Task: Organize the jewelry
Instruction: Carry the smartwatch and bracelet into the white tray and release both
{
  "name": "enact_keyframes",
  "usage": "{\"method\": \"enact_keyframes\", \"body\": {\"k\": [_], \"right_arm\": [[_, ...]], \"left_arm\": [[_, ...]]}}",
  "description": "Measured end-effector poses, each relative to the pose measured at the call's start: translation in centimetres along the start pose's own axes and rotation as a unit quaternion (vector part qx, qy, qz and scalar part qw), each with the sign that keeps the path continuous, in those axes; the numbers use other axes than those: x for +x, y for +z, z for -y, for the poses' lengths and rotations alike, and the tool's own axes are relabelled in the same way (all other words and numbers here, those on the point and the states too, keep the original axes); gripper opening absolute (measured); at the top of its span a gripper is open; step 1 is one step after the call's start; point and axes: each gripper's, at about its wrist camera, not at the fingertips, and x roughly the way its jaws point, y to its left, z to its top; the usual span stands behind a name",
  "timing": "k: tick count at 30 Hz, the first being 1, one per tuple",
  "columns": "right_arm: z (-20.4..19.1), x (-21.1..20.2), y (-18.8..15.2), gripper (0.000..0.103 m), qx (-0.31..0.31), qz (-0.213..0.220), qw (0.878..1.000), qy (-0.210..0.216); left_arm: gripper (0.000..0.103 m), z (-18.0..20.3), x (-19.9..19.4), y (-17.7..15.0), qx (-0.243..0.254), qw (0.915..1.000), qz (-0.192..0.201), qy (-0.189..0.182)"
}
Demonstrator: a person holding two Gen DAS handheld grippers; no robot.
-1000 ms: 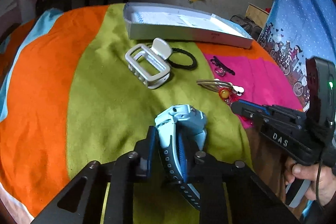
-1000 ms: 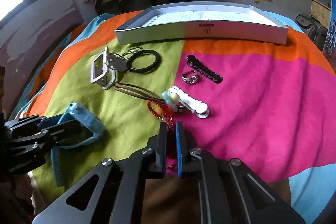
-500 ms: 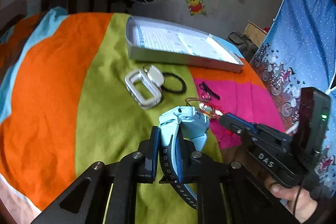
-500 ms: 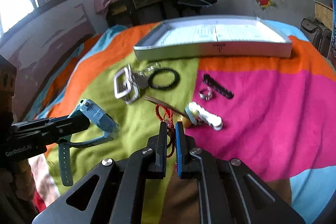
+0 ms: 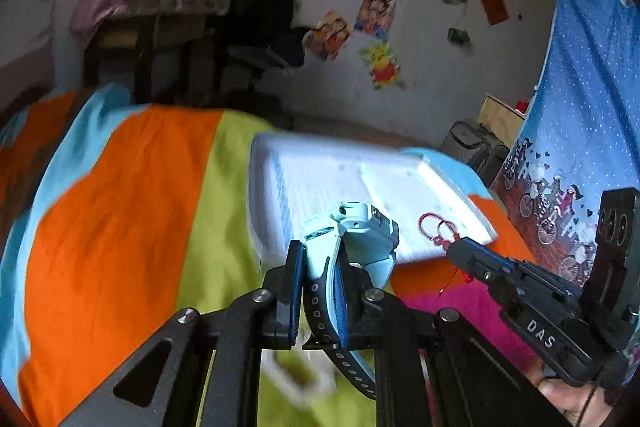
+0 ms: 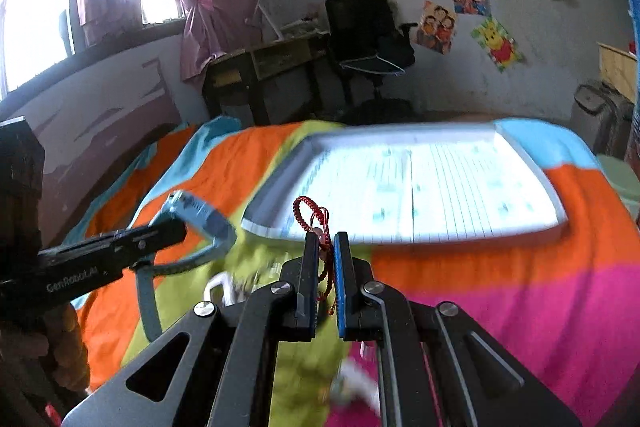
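Note:
My left gripper (image 5: pixel 318 267) is shut on a light-blue watch (image 5: pixel 352 231) and holds it in the air just before the near edge of the white box tray (image 5: pixel 280 163). The watch also shows in the right wrist view (image 6: pixel 200 215). My right gripper (image 6: pixel 327 247) is shut on a red cord bracelet (image 6: pixel 310 215) and holds it raised before the tray (image 6: pixel 276 183). In the left wrist view the bracelet (image 5: pixel 436 231) hangs from the right gripper's tip over the tray's near right corner.
The tray lies on a bed cover (image 5: pixel 120 227) striped orange, green, pink and blue. Blurred small items lie below the grippers (image 6: pixel 224 291). A desk and black chair (image 6: pixel 368 35) stand behind the bed. A blue curtain (image 5: pixel 580 107) hangs at the right.
Both grippers have risen and moved forward toward the tray, each carrying its item. The other jewelry on the cover has dropped out of clear view beneath them.

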Motion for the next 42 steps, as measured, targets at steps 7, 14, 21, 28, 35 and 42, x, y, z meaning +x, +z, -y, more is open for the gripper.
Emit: {"method": "enact_keyframes", "body": {"k": [7, 14, 21, 28, 35, 42], "right_arm": [[1.8, 5.2, 3.0, 0.007, -0.016, 0.021, 0.999, -0.046], [4.4, 8.5, 2.2, 0.007, 0.032, -0.009, 0.998, -0.062], [5.1, 9.8, 0.6, 0.007, 0.037, -0.027, 0.997, -0.067], [5.6, 7.6, 0.6, 0.044, 0.042, -0.015, 0.996, -0.082], [4.6, -0.3, 2.0, 0.084, 0.050, 0.037, 0.994, -0.095], [0.3, -11.6, 1.7, 0.102, 0.006, 0.134, 0.988, -0.083]], "left_arm": [[0.013, 0.0, 8.0, 2.5, -0.006, 0.9995, -0.022, 0.022], [0.013, -0.8, 12.5, 2.7, -0.039, 0.9950, -0.080, 0.045], [0.018, -0.9, 11.9, 2.8, -0.026, 0.9957, -0.053, 0.071], [0.090, 0.0, 7.0, 2.1, -0.004, 0.9961, 0.026, 0.084], [0.103, 0.2, -1.7, 2.1, -0.043, 0.9926, 0.107, 0.038], [0.103, 1.8, -11.3, 0.4, -0.016, 0.9883, 0.147, 0.036]]}}
